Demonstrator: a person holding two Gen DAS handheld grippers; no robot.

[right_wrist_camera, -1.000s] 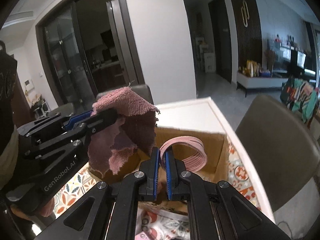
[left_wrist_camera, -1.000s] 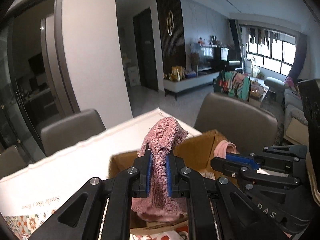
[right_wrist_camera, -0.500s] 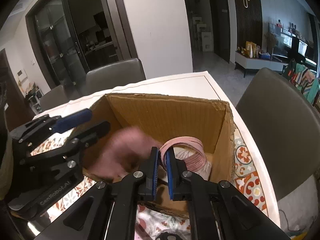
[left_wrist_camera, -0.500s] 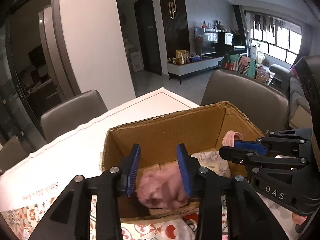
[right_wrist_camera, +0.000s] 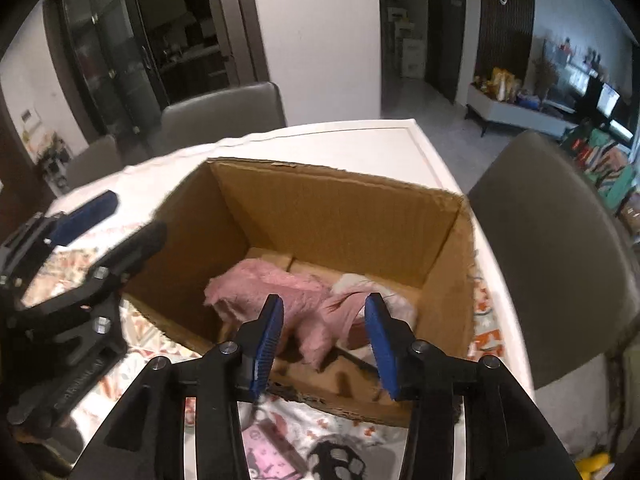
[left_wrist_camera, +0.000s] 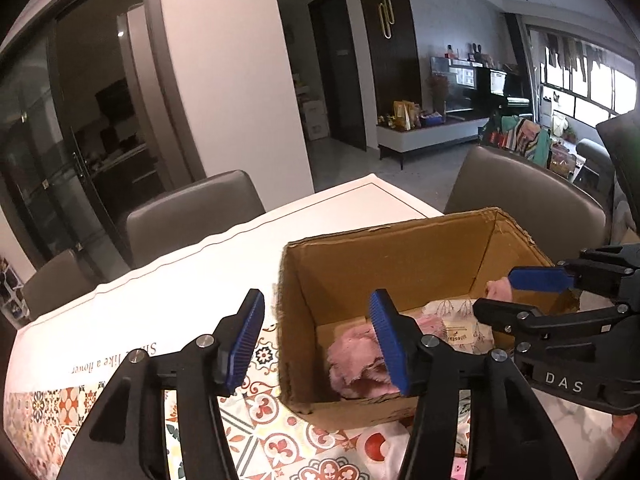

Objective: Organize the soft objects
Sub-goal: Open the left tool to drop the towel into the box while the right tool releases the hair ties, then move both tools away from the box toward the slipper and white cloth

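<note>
Grey chairs (left_wrist_camera: 192, 216), white wall (left_wrist_camera: 236, 80), bright window (left_wrist_camera: 576, 92) (far rt).

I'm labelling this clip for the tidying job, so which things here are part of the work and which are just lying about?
Part of the job:
- cardboard box
- pink towel, lying in the box
- light printed cloth in the box
- left gripper, jaws opening, nothing between them
- right gripper, jaws opening, nothing gripped

Just lying about:
- patterned tablecloth
- grey chairs

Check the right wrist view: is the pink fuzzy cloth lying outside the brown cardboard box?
No, the pink fuzzy cloth lies on the floor inside the brown cardboard box.
</note>
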